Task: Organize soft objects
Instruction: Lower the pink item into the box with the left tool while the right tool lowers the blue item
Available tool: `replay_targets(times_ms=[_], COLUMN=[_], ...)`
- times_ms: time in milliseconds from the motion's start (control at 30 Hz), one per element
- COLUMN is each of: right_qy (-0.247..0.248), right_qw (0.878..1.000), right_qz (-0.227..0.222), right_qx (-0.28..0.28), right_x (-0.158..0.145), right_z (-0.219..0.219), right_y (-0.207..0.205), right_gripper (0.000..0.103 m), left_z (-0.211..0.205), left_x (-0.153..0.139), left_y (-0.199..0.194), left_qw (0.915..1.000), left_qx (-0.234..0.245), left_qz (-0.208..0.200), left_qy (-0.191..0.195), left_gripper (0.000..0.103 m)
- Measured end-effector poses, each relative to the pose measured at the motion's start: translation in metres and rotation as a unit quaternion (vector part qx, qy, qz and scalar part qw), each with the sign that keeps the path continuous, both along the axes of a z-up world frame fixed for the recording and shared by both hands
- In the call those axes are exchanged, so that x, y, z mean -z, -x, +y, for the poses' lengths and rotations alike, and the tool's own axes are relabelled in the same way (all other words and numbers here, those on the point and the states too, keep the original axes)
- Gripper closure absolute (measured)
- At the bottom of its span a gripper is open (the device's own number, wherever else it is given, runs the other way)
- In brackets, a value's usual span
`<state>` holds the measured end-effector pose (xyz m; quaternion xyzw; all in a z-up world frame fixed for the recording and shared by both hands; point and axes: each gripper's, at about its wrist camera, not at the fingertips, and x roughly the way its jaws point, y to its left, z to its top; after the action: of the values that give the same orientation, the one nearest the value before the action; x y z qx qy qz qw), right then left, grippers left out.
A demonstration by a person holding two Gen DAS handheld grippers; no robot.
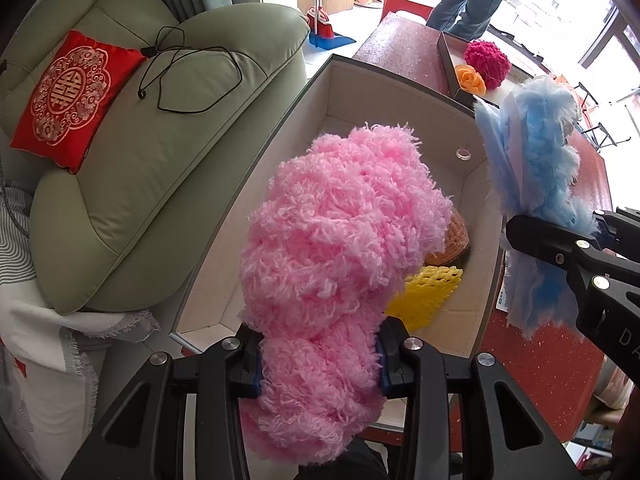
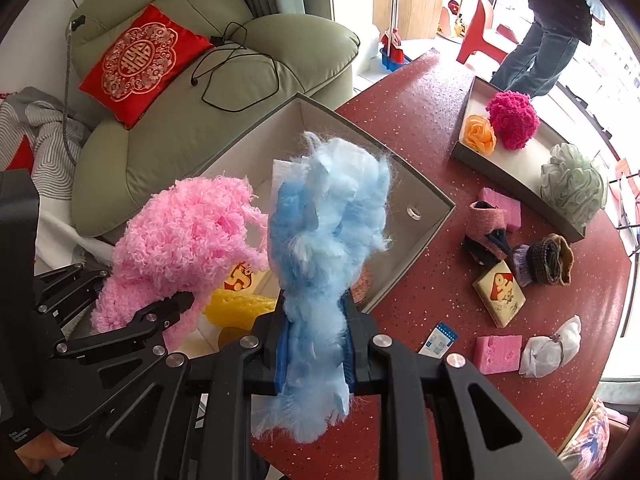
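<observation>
Left gripper [image 1: 320, 354] is clamped on a pink fluffy yarn bundle [image 1: 340, 232], fingers [image 1: 250, 364] pressed into its lower part, the bundle held over the open grey box [image 1: 400, 76]. Right gripper [image 2: 314, 344] is closed on a blue fluffy bundle [image 2: 328, 220], fingers [image 2: 360, 328] squeezing its middle, held just right of the pink one, above the box's near right wall. Inside the box: a yellow foam net [image 1: 428, 294] on the floor, a brown woven piece [image 1: 454, 236] just behind it, partly hidden by the pink bundle. Box sits on the red speckled counter [image 2: 420, 128]. To the right on the counter, near: two pink sponges [image 2: 498, 354], a white tied bag [image 2: 554, 346], a small blue-white packet [image 2: 440, 340], a tissue pack [image 2: 500, 294]. Farther: dark and brown knitted pieces [image 2: 546, 260], a rolled pink-brown knitted item [image 2: 484, 228] against another pink sponge [image 2: 502, 202]. Beyond those, a shallow tray [image 2: 516, 176] holds an orange fabric rose [image 2: 478, 134], a magenta pompom [image 2: 514, 120] touching the rose, and a green mesh bath puff [image 2: 572, 184] at its right end. Left of the counter, a green armchair [image 2: 180, 120] with a red embroidered cushion [image 2: 140, 64] and a black cable [image 2: 236, 72] on the seat. Far back, a red broom with blue dustpan [image 1: 326, 32] and a person in jeans [image 2: 548, 40] by the window.
</observation>
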<state>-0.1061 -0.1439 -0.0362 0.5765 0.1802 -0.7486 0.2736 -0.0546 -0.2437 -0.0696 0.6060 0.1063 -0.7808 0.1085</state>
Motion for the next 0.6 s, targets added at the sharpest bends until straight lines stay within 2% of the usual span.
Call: replay_targets(times_ms=[600], right_qy=[-0.006], right_qw=[1.000], right_qz=[-0.006], right_qx=[0.001], right_x=[0.0080], right_z=[-0.0050], right_y=[0.0096], right_gripper=[0.080], left_z=[0.0046], left_x=[0.0080], left_y=[0.0086], left_qw=[0.9999], left_qx=[0.013], left_qz=[-0.011], left_qy=[0.000], left_gripper=[0.062])
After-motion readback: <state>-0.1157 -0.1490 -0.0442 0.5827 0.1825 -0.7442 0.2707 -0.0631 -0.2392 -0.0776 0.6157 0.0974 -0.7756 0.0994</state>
